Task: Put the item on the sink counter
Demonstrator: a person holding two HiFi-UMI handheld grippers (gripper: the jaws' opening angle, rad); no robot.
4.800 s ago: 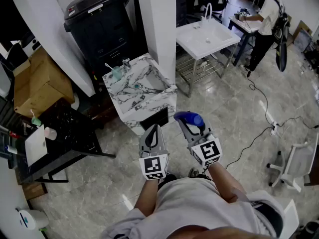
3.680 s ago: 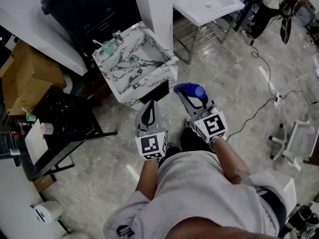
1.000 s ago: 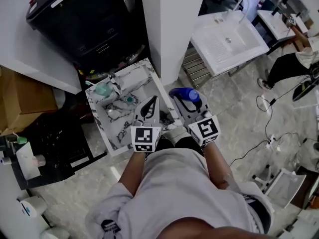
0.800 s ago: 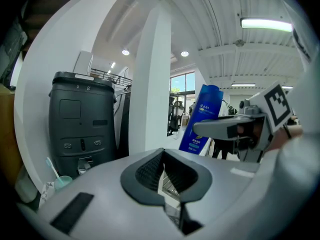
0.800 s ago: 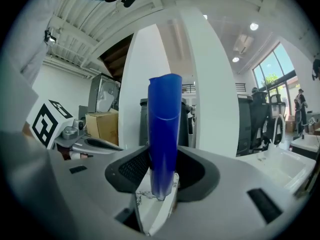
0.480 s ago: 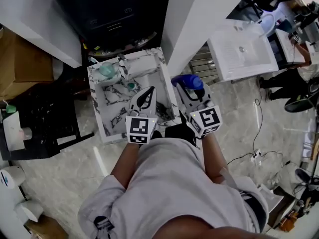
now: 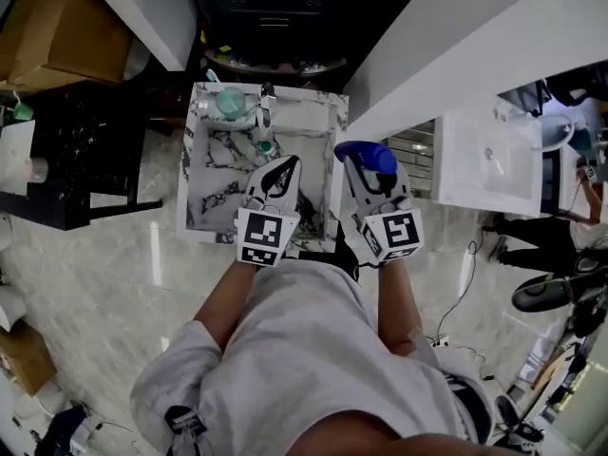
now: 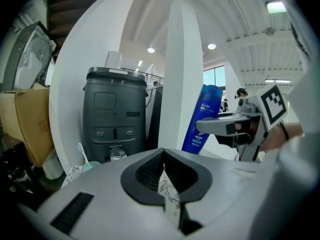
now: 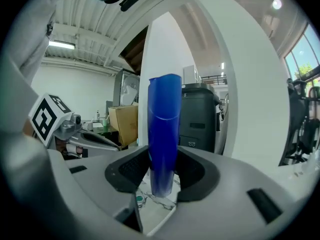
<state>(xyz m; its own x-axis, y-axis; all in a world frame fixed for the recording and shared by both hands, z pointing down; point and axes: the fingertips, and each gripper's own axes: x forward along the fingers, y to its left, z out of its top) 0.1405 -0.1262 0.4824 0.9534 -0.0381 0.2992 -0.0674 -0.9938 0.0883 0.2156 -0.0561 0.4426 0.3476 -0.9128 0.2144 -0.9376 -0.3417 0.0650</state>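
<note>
A marble-patterned sink counter [image 7: 211,203] stands right in front of me. My right gripper [image 7: 369,173] is shut on a blue bottle [image 7: 367,155], which it holds upright above the counter's right rim. The bottle [image 9: 164,124] rises between the right gripper's [image 9: 162,178] pads, with marble [image 9: 156,205] showing underneath. My left gripper [image 7: 282,165] hovers over the basin with its jaws together and nothing in them. From the left gripper [image 8: 163,155] the bottle [image 8: 204,118] shows to the right.
A green cup with a toothbrush [image 7: 229,101] and a faucet [image 7: 266,104] sit at the counter's far rim. Behind stand a dark bin [image 8: 115,115] and a white column [image 7: 446,41]. A black rack [image 7: 66,164] stands left, a white basin [image 7: 486,160] right, a cardboard box [image 7: 62,22] far left.
Both grippers have moved forward to the marble sink, which now lies directly beneath them. The bottle stays gripped in the right gripper.
</note>
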